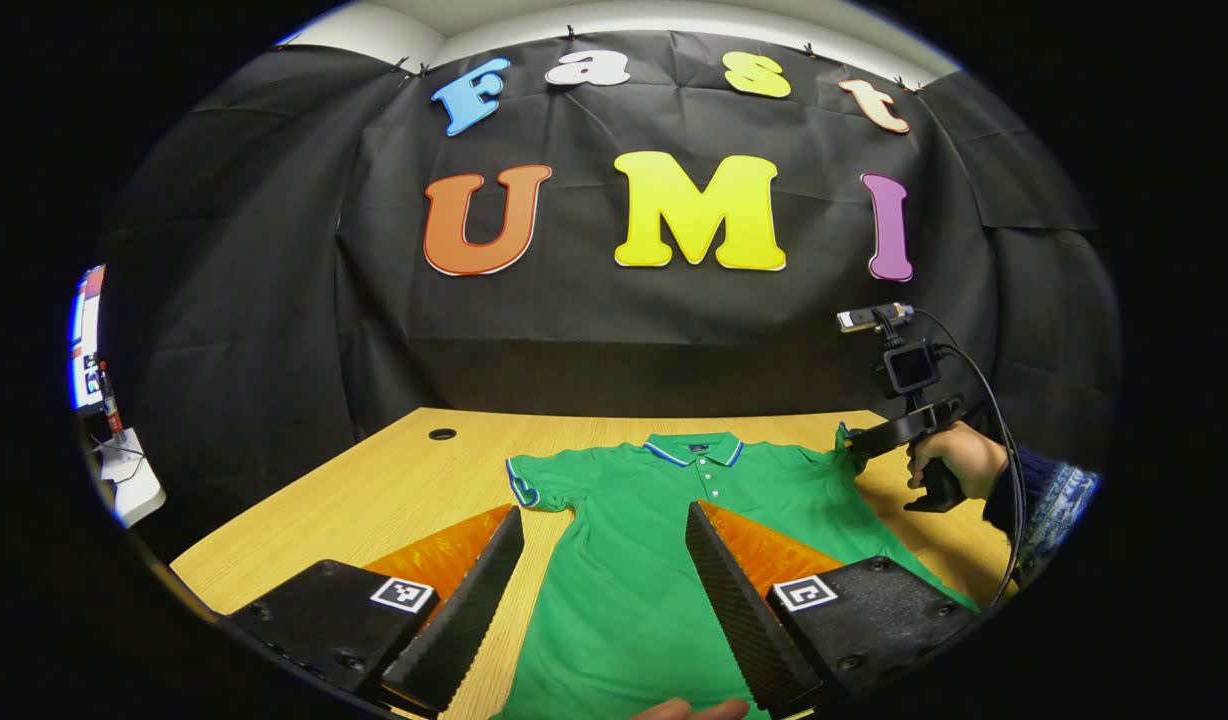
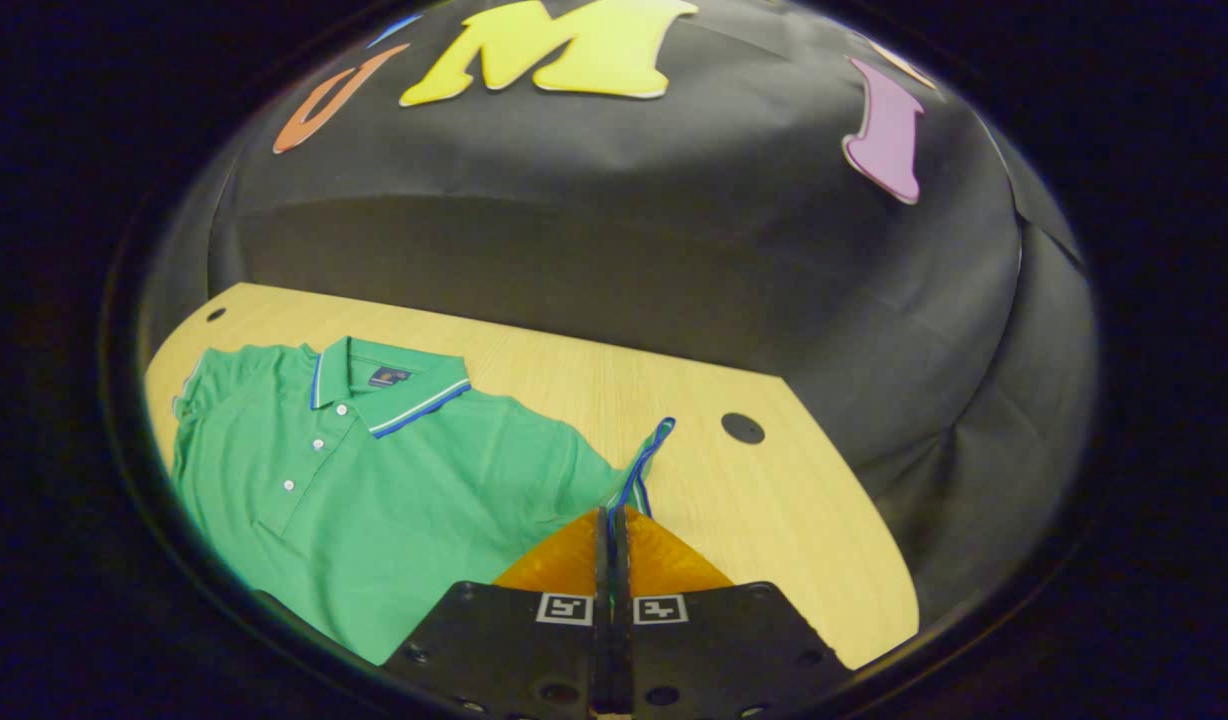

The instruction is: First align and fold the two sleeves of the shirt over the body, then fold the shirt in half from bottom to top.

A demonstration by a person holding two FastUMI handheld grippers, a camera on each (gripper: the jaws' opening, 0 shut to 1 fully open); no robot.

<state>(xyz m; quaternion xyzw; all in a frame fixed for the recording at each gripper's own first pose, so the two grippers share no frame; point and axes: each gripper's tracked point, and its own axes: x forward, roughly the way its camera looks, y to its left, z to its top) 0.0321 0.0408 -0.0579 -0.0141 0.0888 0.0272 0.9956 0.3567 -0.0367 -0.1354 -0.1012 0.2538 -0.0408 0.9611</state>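
Note:
A green polo shirt (image 1: pixel 664 520) (image 2: pixel 394 480) lies face up on the wooden table (image 1: pixel 374 490), collar toward the wall. My left gripper (image 1: pixel 604 520) hangs open above the shirt's lower body, its fingers wide apart with nothing between them. Across the table, a hand holds my right gripper (image 1: pixel 859 445) at the shirt's right sleeve. In the right gripper view that gripper (image 2: pixel 612 515) is shut on the sleeve (image 2: pixel 642 470), whose striped cuff rises off the table in front of the fingertips. The other sleeve (image 1: pixel 529 483) lies flat.
A round cable hole (image 1: pixel 441 434) (image 2: pixel 742 428) is cut in the table near each far corner. The black cloth wall stands right behind the table's far edge. A person's fingertips (image 1: pixel 694 710) show at the bottom of the left gripper view.

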